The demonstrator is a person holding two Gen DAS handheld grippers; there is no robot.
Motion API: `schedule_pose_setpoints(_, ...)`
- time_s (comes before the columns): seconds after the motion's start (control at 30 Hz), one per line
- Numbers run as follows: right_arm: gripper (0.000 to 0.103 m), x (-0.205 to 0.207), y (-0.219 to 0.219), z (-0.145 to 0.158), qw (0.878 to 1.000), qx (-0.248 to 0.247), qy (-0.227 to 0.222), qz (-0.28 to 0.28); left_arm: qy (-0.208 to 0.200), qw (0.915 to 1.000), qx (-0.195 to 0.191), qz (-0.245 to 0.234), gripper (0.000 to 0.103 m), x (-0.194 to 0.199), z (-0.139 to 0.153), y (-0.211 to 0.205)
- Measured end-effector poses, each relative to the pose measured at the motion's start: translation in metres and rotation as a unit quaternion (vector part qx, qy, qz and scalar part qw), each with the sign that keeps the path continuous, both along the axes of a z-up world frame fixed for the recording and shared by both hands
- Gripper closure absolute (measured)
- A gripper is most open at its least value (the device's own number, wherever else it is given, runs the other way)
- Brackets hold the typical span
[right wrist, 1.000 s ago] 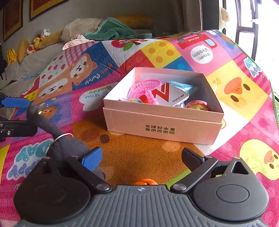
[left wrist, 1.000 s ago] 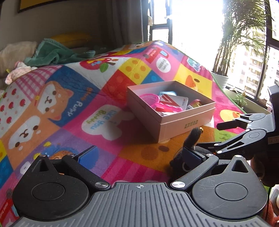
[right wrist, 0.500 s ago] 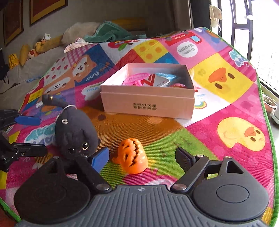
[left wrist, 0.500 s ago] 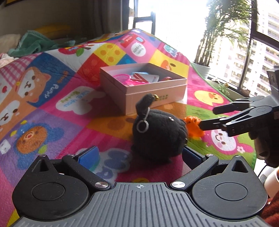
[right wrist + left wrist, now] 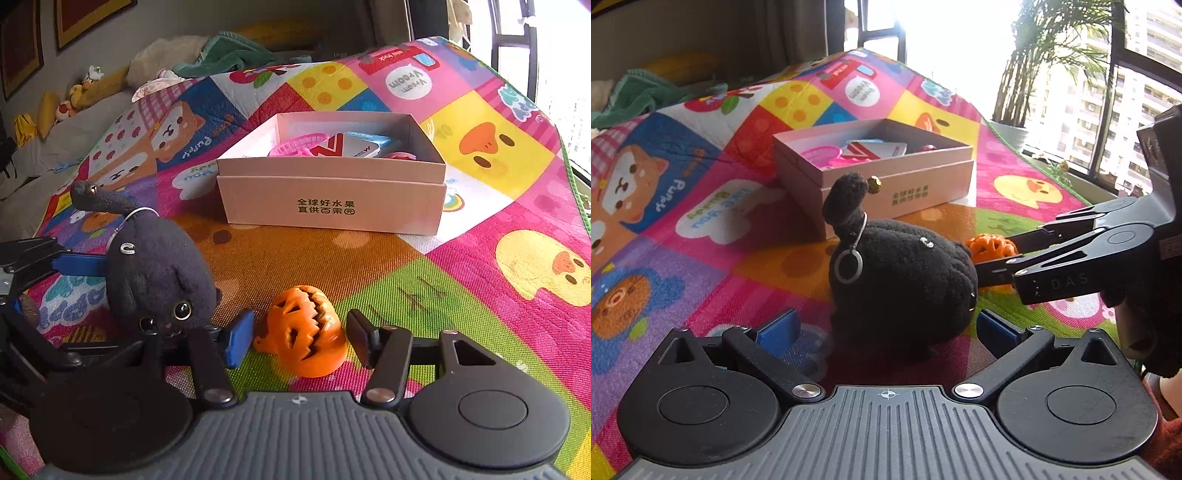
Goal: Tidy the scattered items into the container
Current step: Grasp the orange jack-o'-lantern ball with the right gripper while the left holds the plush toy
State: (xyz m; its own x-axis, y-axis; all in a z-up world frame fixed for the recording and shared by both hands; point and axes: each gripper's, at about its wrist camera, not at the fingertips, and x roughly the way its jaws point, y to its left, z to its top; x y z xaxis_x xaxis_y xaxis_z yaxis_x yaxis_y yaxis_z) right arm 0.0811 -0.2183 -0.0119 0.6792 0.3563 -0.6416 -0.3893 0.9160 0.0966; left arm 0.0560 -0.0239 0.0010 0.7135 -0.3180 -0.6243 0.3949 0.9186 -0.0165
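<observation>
A black plush cat (image 5: 901, 280) with a key ring lies on the colourful play mat (image 5: 701, 229), between the blue pads of my left gripper (image 5: 886, 328), which is open and not touching it. Right of it is an orange toy pumpkin (image 5: 306, 332). My right gripper (image 5: 299, 339) has a finger on each side of it; its jaws are closing and the pads are not pressing. In the left wrist view the right gripper (image 5: 1015, 254) reaches in from the right at the pumpkin (image 5: 991, 247). The pink cardboard box (image 5: 332, 206) stands behind, open.
The box (image 5: 897, 184) holds a pink basket (image 5: 295, 146), a red-and-white packet (image 5: 347, 146) and other small items. A sofa with cushions and a green cloth (image 5: 229, 51) lies beyond the mat. A potted plant (image 5: 1045, 66) stands by the window at the right.
Both grippers have come down and closer to the mat. The plush now sits between the left fingers. The right jaws have narrowed around the pumpkin, which looks nearer and larger.
</observation>
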Motion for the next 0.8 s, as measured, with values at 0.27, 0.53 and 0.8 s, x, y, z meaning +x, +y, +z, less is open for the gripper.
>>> schedule_pose_setpoints(0.27,0.058,-0.004,-0.014,0.005,0.999,0.019,0.011,-0.036,0.025,0.9991,0.029,0.019,0.0,0.004,-0.009,-0.004)
schedule_pose_setpoints(0.53,0.058,-0.021,-0.032,0.001,0.998,0.01,0.004,-0.057,0.031,0.9995,-0.005,-0.003,0.0,0.0,-0.003,0.004)
schedule_pose_setpoints(0.8,0.048,-0.027,-0.028,0.003,0.999,-0.008,-0.011,-0.052,-0.007,0.9993,0.035,-0.015,0.0,0.003,0.011,-0.009)
